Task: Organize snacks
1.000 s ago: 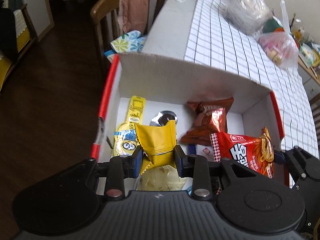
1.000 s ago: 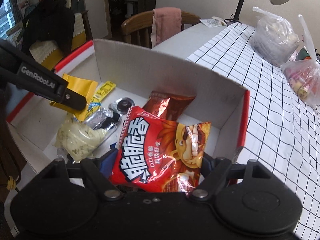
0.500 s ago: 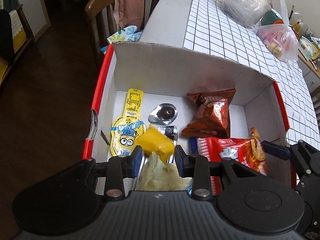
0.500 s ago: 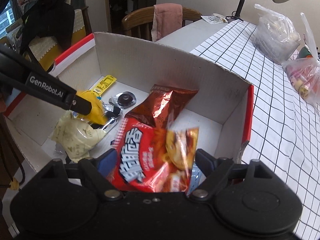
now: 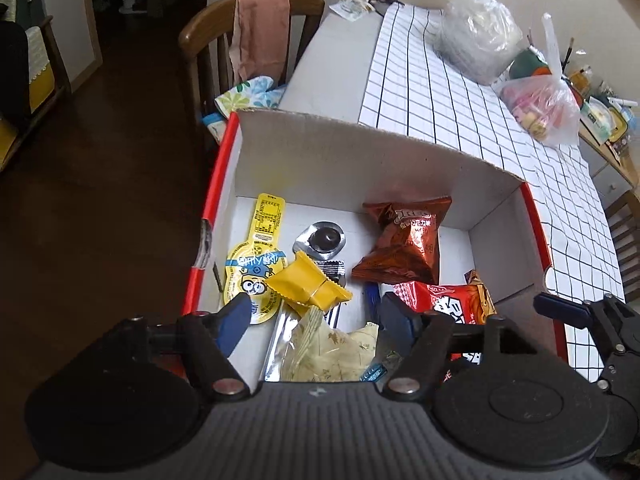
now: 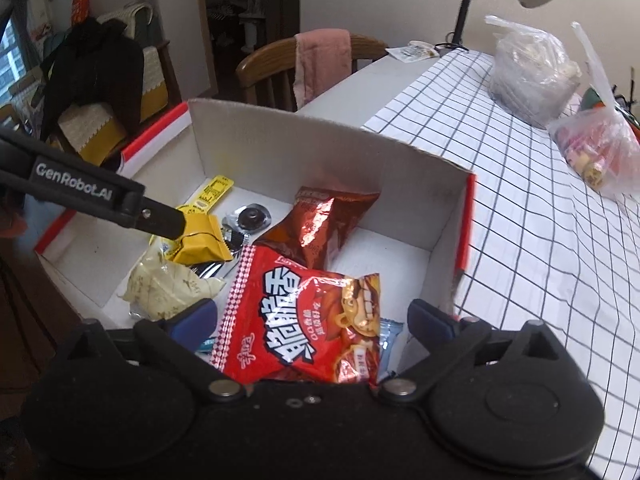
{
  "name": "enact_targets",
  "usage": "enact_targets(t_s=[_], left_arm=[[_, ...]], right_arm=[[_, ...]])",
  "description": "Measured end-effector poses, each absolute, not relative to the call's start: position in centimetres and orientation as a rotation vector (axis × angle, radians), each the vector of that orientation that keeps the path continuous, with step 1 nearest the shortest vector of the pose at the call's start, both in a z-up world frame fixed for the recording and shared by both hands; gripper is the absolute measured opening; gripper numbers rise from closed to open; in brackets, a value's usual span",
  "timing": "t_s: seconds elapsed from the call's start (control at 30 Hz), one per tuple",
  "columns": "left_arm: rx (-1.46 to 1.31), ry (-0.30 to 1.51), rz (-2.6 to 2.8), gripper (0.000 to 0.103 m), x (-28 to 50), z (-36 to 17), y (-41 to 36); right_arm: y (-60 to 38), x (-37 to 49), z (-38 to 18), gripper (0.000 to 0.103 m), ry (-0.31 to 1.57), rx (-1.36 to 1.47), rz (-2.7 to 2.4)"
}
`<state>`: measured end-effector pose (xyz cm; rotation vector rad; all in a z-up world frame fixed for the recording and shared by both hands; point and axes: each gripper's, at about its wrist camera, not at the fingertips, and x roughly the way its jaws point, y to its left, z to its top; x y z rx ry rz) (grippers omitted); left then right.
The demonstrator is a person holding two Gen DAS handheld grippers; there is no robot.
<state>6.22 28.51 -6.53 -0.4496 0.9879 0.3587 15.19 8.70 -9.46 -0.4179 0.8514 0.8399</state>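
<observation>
**Cardboard box filling up, both snacks let go**

Cardboard walls, white inside and red outside, frame what I see past both wrists: the box [image 5: 360, 160] sits at the edge of the tabletop [image 5: 460, 92] with its checked cloth, and the snacks lie on its floor. My left hand-held gripper [image 5: 312, 316] has just been opening; its jaws now stand well apart with nothing pressed between them. The yellow packet [image 5: 308, 286] lies just ahead of its fingertips, resting on a silver wrapper and the pale leaf-print bag [image 5: 332, 352], free of both pads. My right hand-held gripper [image 6: 312, 320] has also just been opening and is spread about as wide as it goes. The red noodle-snack bag [image 6: 304, 316] lies between its jaws, but neither pad touches it; it rests on the box floor, overlapping the brown foil bag [image 6: 320, 224] beyond it.

I judge this the release step for both items: each snack is down in the box and let go. Next I would lift both grippers straight up and back, keeping the open jaws clear of the crinkly bag edges so nothing gets dragged out, then look for further loose snacks. None are visible outside the box from here, apart from two tied plastic bags [image 6: 532, 68] far across the cloth.
</observation>
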Motion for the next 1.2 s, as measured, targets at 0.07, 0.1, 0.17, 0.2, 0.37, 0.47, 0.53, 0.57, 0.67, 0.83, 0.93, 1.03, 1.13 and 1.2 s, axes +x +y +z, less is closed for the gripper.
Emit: enact_targets(t_s=[0.07,0.1,0.17,0.2,0.37,0.47,0.53,0.57,0.67,0.83,0.93,1.03,1.13,1.2], left_arm=[[-0.448,0.975,0.358,0.076,5.9,-6.2,28.4],[-0.447,0.967,0.358,0.077,5.7,-6.0,28.2],[-0.443,0.952,0.355,0.079,5.3,-5.6,27.9],[-0.439,0.944,0.356,0.080,5.1,-5.4,27.7],[-0.418,0.911,0.347,0.082,4.3,-4.2,26.7],[-0.417,0.889,0.329,0.085,3.8,-3.6,26.3],[-0.411,0.868,0.328,0.085,3.4,-3.1,25.9],[-0.407,0.860,0.326,0.085,3.2,-2.9,25.7],[-0.407,0.841,0.302,0.092,2.7,-2.3,25.1],[-0.408,0.819,0.268,0.095,2.0,-1.3,24.3],[-0.394,0.807,0.260,0.099,1.5,-0.9,23.5],[-0.372,0.791,0.259,0.100,1.1,-0.4,22.7],[-0.347,0.775,0.257,0.100,0.6,0.1,21.7],[-0.310,0.763,0.266,0.100,0.3,0.5,21.0]], right_arm=[[8.2,15.0,-9.0,0.102,0.844,-0.401,0.834],[7.9,15.0,-8.7,0.102,0.843,-0.393,0.829],[7.4,14.8,-8.2,0.102,0.838,-0.378,0.821],[7.2,14.7,-8.0,0.102,0.834,-0.372,0.819],[5.9,14.1,-6.6,0.103,0.815,-0.336,0.817],[5.1,13.9,-5.8,0.103,0.814,-0.313,0.826],[4.4,13.7,-5.3,0.103,0.804,-0.295,0.823],[4.0,13.6,-5.0,0.103,0.800,-0.285,0.821],[2.7,13.4,-4.2,0.103,0.794,-0.244,0.808],[0.8,13.1,-2.8,0.103,0.776,-0.180,0.772],[-0.2,12.8,-2.1,0.103,0.762,-0.142,0.760],[-1.1,12.3,-1.6,0.103,0.746,-0.109,0.760],[-2.0,11.7,-1.3,0.103,0.730,-0.078,0.758],[-2.6,11.4,-1.2,0.103,0.725,-0.055,0.754]])
